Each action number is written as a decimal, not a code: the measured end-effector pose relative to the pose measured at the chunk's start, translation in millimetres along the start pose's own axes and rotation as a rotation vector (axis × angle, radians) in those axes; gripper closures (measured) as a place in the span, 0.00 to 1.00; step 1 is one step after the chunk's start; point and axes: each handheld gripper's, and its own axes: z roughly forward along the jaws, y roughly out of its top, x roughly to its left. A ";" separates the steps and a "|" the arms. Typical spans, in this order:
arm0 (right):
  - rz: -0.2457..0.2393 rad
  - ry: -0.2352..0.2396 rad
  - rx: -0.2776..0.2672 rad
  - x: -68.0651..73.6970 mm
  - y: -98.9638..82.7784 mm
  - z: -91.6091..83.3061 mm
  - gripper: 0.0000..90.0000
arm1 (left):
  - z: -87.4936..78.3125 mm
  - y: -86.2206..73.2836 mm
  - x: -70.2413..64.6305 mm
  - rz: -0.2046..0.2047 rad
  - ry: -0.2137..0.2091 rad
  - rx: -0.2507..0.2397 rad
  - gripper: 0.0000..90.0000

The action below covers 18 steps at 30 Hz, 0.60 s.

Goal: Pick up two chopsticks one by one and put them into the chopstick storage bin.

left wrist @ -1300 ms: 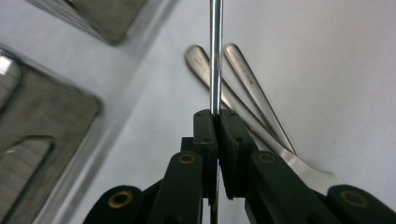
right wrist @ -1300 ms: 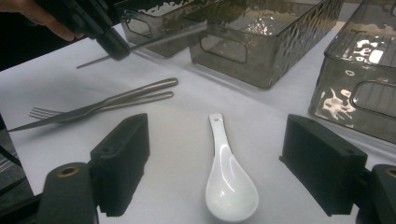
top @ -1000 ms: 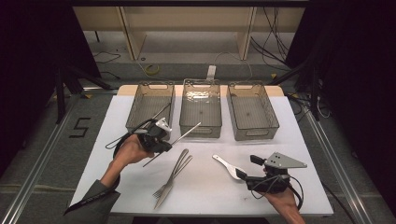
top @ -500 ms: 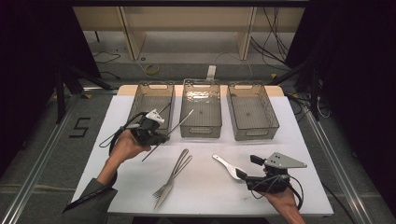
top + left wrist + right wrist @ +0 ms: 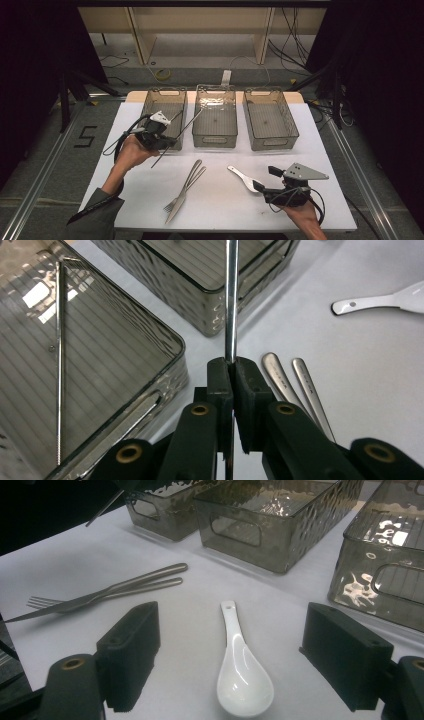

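On white table [image 5: 320, 200], leftmost bin [image 5: 100, 370] holds one chopstick [image 5: 60, 365].

From where I sit, the high view is unevenly lit: the white bench [image 5: 310, 200] is bright under overhead light, while both sides of the room fall off into near black. It is soft overall, with fine detail smeared. Glare ripples on the middle bin [image 5: 215, 107], strongest at its far end. In the left gripper view the metal rod [image 5: 230, 300] carries a hard white streak, and the near black parts of the hand-held gripper [image 5: 231, 390] are blurred. In the right gripper view the white spoon [image 5: 240, 670] shines with soft highlights, its shadow faint; the far left corner is dark.
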 end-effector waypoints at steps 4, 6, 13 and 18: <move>-0.002 -0.002 0.002 0.0 0.2 0.5 0.27 | -2.9 4.8 5.7 -0.017 0.005 -0.025 0.95; -0.002 -0.001 0.002 -0.1 0.2 0.6 0.27 | -5.6 7.6 9.2 -0.026 0.008 -0.038 0.95; 0.000 -0.001 0.007 0.0 0.0 1.8 0.27 | -14.0 19.7 24.6 -0.057 0.044 -0.074 0.95; 0.001 -0.001 0.007 -0.3 0.2 2.0 0.27 | -20.4 29.6 36.4 -0.085 0.060 -0.094 0.95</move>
